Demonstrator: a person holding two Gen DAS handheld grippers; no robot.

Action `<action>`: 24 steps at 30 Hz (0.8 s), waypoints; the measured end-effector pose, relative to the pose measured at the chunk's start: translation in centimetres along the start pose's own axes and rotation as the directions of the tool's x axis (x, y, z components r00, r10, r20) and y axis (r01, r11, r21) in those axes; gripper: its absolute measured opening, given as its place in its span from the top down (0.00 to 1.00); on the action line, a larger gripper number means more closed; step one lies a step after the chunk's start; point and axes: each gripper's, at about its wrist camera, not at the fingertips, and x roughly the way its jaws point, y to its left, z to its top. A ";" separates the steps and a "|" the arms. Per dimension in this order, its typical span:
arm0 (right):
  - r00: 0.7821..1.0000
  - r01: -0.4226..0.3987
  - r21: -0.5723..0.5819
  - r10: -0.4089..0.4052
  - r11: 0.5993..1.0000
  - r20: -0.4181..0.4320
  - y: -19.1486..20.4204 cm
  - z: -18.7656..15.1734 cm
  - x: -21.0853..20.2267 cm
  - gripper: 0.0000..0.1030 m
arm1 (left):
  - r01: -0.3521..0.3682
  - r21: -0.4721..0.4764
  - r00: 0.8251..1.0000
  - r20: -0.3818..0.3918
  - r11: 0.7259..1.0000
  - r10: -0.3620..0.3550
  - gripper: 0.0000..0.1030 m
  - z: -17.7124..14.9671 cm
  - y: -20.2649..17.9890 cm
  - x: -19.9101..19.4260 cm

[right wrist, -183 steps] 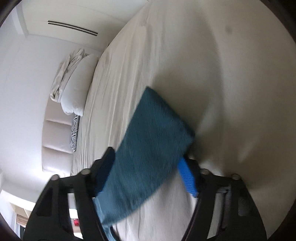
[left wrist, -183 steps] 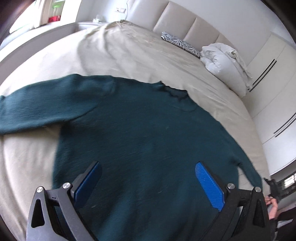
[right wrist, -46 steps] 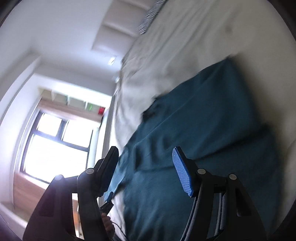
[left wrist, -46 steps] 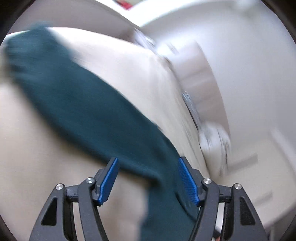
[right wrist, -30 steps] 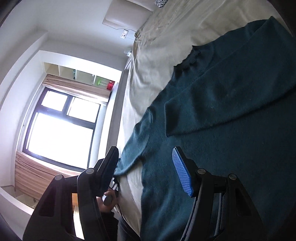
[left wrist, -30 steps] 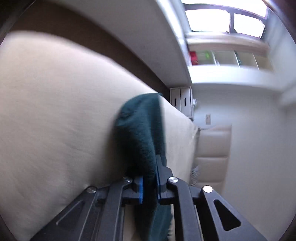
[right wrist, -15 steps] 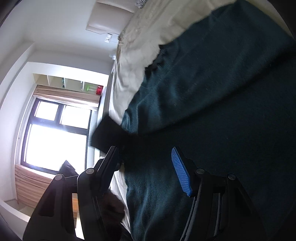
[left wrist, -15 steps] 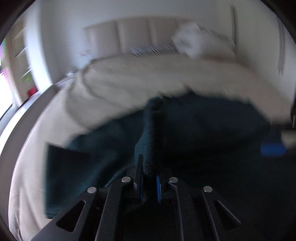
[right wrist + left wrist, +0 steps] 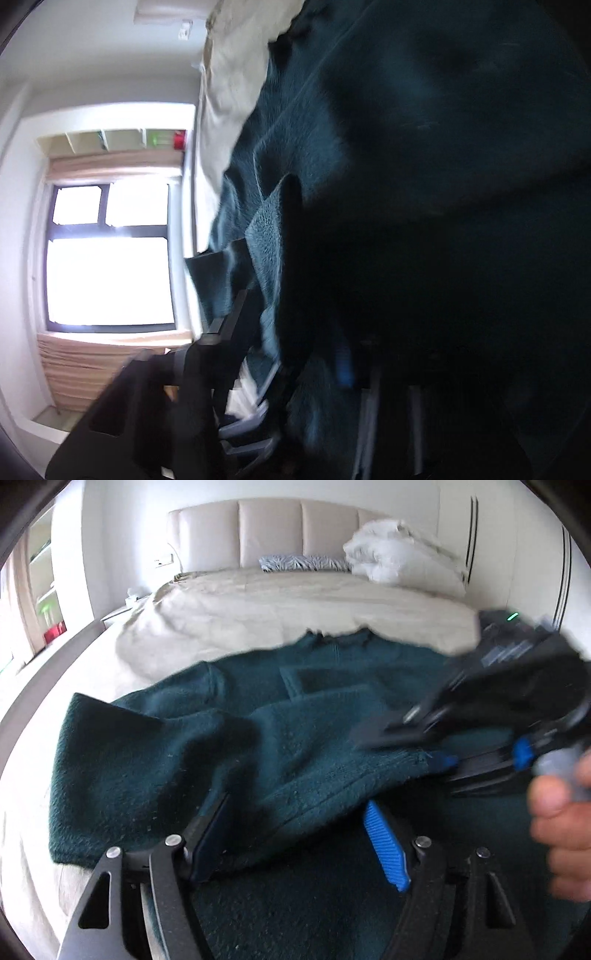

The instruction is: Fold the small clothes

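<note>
A dark teal sweater [image 9: 147, 760] lies spread on the bed [image 9: 258, 602], with its collar toward the headboard. One sleeve [image 9: 325, 753] is folded across the body. The sleeve runs between the fingers of my left gripper [image 9: 295, 805], whose jaws are opening, and the blue pads stand clear of the cloth. My right gripper [image 9: 402, 751] comes in blurred from the right, held by a hand [image 9: 561, 823]. Its jaws are closing on the sleeve's cuff end. In the right wrist view, dark sweater cloth fills the gap of the right gripper [image 9: 291, 343].
A white bundled duvet [image 9: 399, 557] and a zebra-print pillow [image 9: 303, 563] lie by the padded headboard [image 9: 269, 528]. A rumpled beige cover [image 9: 229, 616] lies beyond the collar. A bright window [image 9: 110, 258] and wall shelves [image 9: 122, 142] stand beside the bed.
My left gripper, shut on the sleeve, swung it over the sweater's body and has opened around it. My right gripper dropped onto the sweater and its jaws narrowed on the cuff.
</note>
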 end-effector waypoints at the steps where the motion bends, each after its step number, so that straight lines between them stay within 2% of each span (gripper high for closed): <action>1: 1.000 0.015 -0.019 -0.015 1.000 -0.005 0.4 0.0 0.3 0.93 | 0.020 -0.036 1.000 0.016 0.999 -0.019 0.27 0.1 0.7 -0.7; 3: 0.996 0.085 -0.108 -0.085 0.991 0.008 2.3 -0.2 0.4 0.93 | 0.071 -0.128 0.997 0.050 0.989 -0.065 0.27 0.0 2.4 -2.1; 6: 0.990 0.137 -0.248 -0.127 0.959 0.054 5.8 -0.8 -1.1 0.93 | 0.149 -0.289 0.986 0.116 0.946 -0.120 0.32 -0.2 6.1 -4.1; 8: 0.985 0.162 -0.324 -0.134 0.932 0.108 7.9 -0.6 -3.1 0.93 | 0.166 -0.369 0.984 0.129 0.914 -0.127 0.49 -0.1 8.7 -4.5; 10: 0.973 0.205 -0.377 -0.146 0.903 0.181 9.1 0.3 -5.7 0.93 | 0.186 -0.448 0.980 0.143 0.874 -0.135 0.56 0.1 11.2 -4.8; 12: 0.961 0.232 -0.381 -0.151 0.895 0.231 9.2 1.9 -8.0 0.93 | 0.188 -0.494 0.978 0.169 0.849 -0.118 0.58 0.2 13.2 -5.3; 13: 0.951 0.252 -0.391 -0.153 0.885 0.267 9.0 2.6 -9.5 0.93 | 0.184 -0.505 0.978 0.181 0.843 -0.105 0.60 0.2 14.0 -5.5; 15: 0.910 0.372 -0.414 -0.237 0.831 0.341 8.5 3.5 -10.9 0.93 | 0.181 -0.525 0.977 0.190 0.831 -0.093 0.62 0.4 15.0 -5.5; 16: 0.901 0.396 -0.405 -0.263 0.824 0.345 7.7 4.2 -11.3 0.93 | 0.182 -0.536 0.978 0.189 0.825 -0.093 0.66 0.5 15.4 -5.2; 17: 0.901 0.398 -0.386 -0.276 0.832 0.334 6.7 4.9 -11.5 0.93 | 0.183 -0.543 0.978 0.185 0.820 -0.095 0.71 0.5 15.7 -5.0; 20: 0.886 0.424 -0.307 -0.321 0.852 0.335 3.0 6.8 -12.7 0.93 | 0.185 -0.562 0.980 0.171 0.806 -0.106 0.75 1.0 16.2 -4.1; 22: 0.901 0.381 -0.250 -0.297 0.890 0.315 0.6 7.7 -13.1 0.93 | 0.196 -0.558 0.978 0.166 0.806 -0.123 0.75 1.6 16.0 -3.5; 24: 0.899 0.379 -0.225 -0.299 0.898 0.321 -1.0 7.8 -13.3 0.93 | 0.197 -0.540 0.979 0.154 0.818 -0.134 0.75 2.6 15.5 -2.9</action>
